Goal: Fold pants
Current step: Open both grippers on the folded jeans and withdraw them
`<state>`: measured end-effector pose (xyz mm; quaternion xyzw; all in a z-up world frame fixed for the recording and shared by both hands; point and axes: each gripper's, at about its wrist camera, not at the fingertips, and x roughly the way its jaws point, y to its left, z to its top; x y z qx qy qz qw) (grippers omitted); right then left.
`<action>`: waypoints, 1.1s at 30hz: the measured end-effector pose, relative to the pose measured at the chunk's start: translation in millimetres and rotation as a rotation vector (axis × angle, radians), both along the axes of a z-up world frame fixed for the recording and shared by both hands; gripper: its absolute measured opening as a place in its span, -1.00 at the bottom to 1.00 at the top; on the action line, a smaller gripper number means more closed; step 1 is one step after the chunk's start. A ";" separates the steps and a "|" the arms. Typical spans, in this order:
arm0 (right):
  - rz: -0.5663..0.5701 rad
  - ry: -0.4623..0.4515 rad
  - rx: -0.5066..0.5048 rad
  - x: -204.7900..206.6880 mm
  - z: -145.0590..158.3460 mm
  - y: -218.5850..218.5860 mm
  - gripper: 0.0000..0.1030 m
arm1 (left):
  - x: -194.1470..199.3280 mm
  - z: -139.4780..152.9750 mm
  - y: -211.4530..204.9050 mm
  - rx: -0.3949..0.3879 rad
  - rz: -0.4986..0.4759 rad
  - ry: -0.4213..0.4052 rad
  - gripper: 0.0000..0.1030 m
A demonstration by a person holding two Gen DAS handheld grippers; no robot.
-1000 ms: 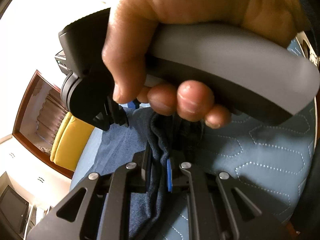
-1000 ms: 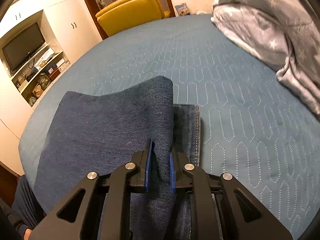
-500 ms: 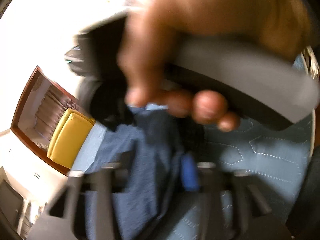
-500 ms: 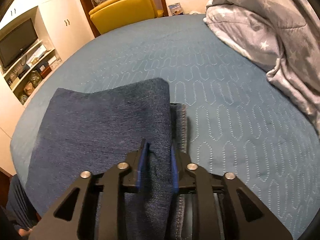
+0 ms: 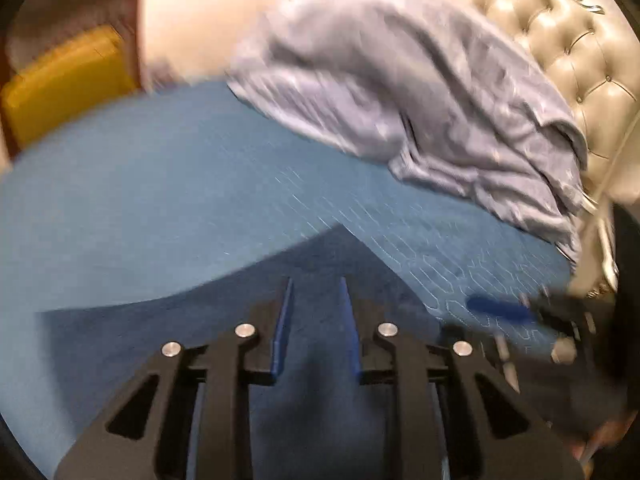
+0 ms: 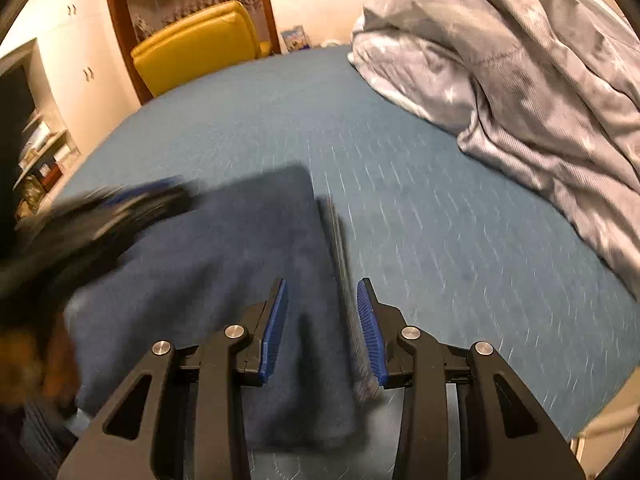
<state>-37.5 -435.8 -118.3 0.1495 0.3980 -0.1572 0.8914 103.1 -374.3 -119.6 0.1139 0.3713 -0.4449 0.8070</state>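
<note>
The dark blue pants point(image 6: 224, 264) lie folded on the blue quilted bed cover point(image 6: 440, 232). In the right wrist view my right gripper point(image 6: 322, 294) is open above their right edge, where a lower layer's hem point(image 6: 340, 248) sticks out. My left gripper shows blurred at the left point(image 6: 132, 200), over the pants' far left corner. In the left wrist view my left gripper point(image 5: 315, 284) is open above the pants point(image 5: 316, 320), holding nothing. The right gripper's blue pad point(image 5: 496, 310) shows blurred at the right.
A crumpled grey duvet point(image 6: 520, 80) lies on the far right of the bed, against a tufted cream headboard point(image 5: 560, 40). A yellow chair point(image 6: 196, 52) stands beyond the bed's far edge. White cabinets and shelves point(image 6: 52, 92) stand at the left.
Both grippers have opened and let go of the pants fold. The fold now lies flat on the bed. The left gripper has swung round to face the duvet.
</note>
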 end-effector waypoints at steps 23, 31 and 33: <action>-0.114 0.132 0.001 4.2 -40.6 -11.0 0.35 | 10.2 -44.8 1.2 0.194 0.064 0.053 -0.38; -0.118 0.149 -0.034 -4.0 -27.9 5.2 0.37 | -12.9 -37.6 34.5 0.217 0.075 0.039 0.02; -0.126 0.140 -0.040 -12.0 -21.1 11.4 0.37 | -23.3 -34.7 50.2 0.225 0.081 0.030 0.02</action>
